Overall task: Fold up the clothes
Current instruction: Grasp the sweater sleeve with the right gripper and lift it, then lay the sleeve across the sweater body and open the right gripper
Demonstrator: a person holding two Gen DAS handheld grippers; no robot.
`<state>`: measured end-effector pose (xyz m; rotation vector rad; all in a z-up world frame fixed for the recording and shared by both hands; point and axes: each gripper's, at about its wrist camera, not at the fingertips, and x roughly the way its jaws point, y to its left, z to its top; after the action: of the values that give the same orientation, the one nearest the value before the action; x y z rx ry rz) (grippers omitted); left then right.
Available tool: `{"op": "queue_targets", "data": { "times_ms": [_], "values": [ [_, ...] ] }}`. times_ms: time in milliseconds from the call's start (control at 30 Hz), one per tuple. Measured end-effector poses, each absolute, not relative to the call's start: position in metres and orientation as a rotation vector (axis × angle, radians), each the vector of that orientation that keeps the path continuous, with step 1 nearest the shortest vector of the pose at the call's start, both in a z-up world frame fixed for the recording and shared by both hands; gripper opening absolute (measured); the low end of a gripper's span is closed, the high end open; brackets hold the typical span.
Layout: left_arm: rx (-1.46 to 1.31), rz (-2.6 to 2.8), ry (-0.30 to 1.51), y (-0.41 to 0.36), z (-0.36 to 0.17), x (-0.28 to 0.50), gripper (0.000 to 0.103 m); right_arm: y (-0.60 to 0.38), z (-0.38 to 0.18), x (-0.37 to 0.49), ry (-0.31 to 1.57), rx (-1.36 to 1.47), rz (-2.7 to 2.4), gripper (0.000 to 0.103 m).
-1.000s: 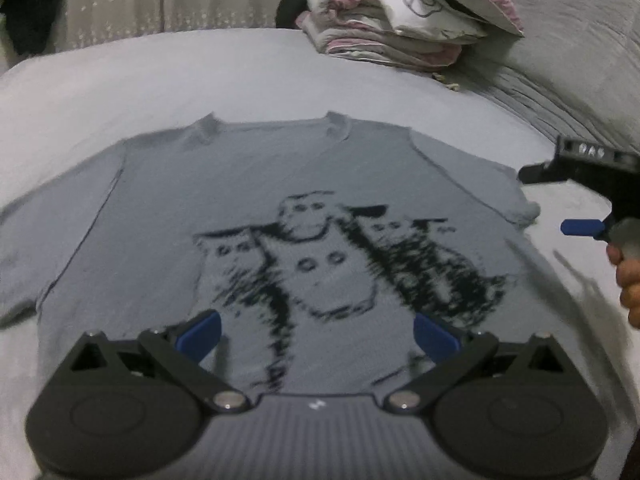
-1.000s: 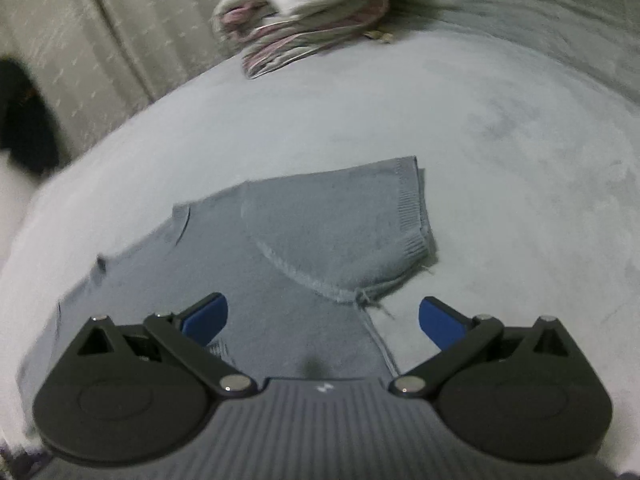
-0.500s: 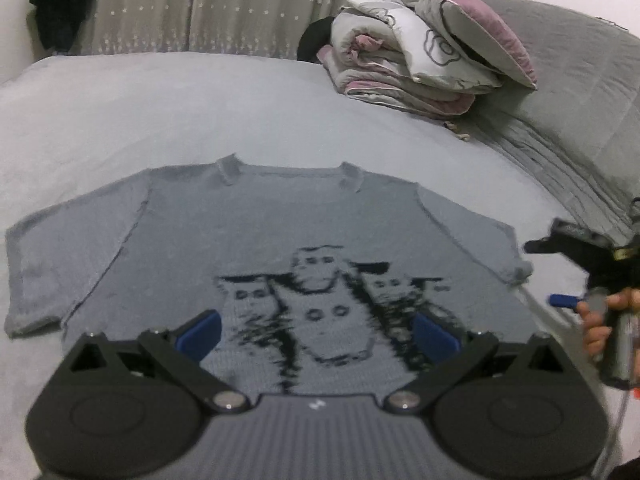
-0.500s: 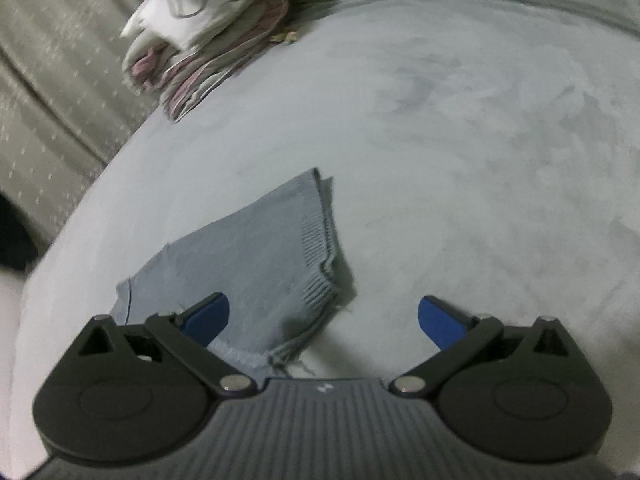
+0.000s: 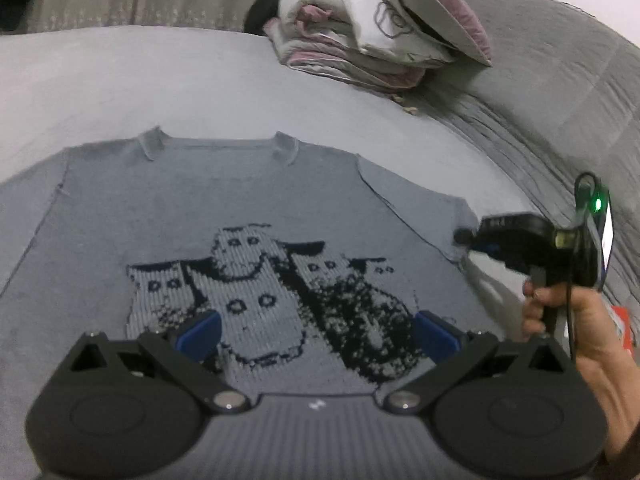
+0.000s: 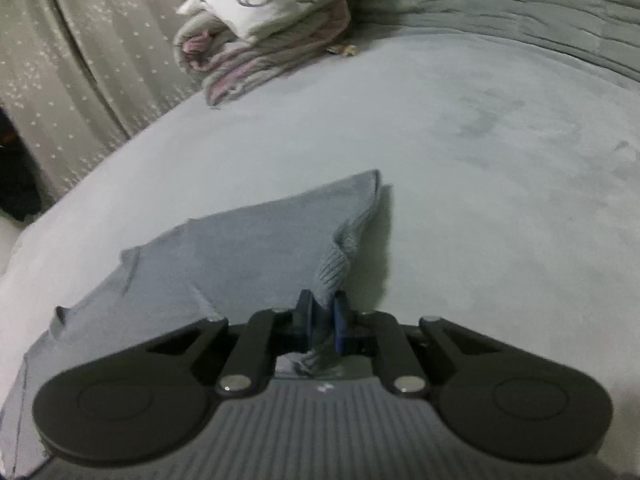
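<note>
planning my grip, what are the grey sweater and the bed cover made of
Grey sweater: looks like soft matte knit, with ribbed rows across the cat motif and a ribbed cuff; fibre unclear. Bed cover: seemingly a velvety, short-pile fabric, given its darker brushed patches.

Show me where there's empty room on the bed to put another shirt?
Bare grey bedcover lies between the grey cat-print sweater's collar and the folded pink-white bedding stack, and right of its sleeve. The near middle is crowded.

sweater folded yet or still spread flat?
Spread flat, not folded. The sweater lies face up on the bed, both shoulders out. Only its sleeve cuff is lifted, pinched in the shut right claw.
</note>
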<state>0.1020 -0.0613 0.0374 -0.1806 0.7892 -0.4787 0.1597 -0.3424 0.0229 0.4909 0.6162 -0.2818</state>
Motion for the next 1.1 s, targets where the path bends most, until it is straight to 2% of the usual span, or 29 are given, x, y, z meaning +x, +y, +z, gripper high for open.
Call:
{"op": "queue_targets", "data": {
  "times_ms": [233,300,633,667,700,800,867,933,1100],
  "values": [
    [-0.235,-0.46,0.771,-0.043,0.031,0.111,0.1,-0.293,0.044,0.157,0.525,0.334,-0.115,0.011],
    [-0.253,-0.443,0.767,-0.039,0.028,0.114,0.096,-0.275,0.047,0.155,0.512,0.267,-0.049,0.011],
    [-0.325,-0.378,0.763,-0.026,0.019,0.128,0.085,-0.207,0.026,0.159,0.6,-0.019,0.211,0.011],
    [-0.325,-0.376,0.76,-0.026,0.019,0.129,0.085,-0.203,0.023,0.16,0.617,-0.036,0.23,0.013],
    [-0.321,-0.373,0.757,-0.026,0.02,0.13,0.085,-0.2,0.022,0.16,0.63,-0.048,0.246,0.02],
    [-0.307,-0.382,0.752,-0.036,0.019,0.137,0.085,-0.197,0.022,0.159,0.655,-0.067,0.285,0.023],
    [-0.297,-0.392,0.75,-0.043,0.019,0.142,0.085,-0.204,0.032,0.155,0.653,-0.035,0.32,0.035],
    [-0.287,-0.402,0.747,-0.051,0.018,0.147,0.085,-0.212,0.041,0.148,0.643,0.004,0.351,0.056],
    [-0.235,-0.438,0.726,-0.078,0.016,0.162,0.085,-0.24,0.062,0.138,0.629,0.021,0.342,0.057]
  ]
}}
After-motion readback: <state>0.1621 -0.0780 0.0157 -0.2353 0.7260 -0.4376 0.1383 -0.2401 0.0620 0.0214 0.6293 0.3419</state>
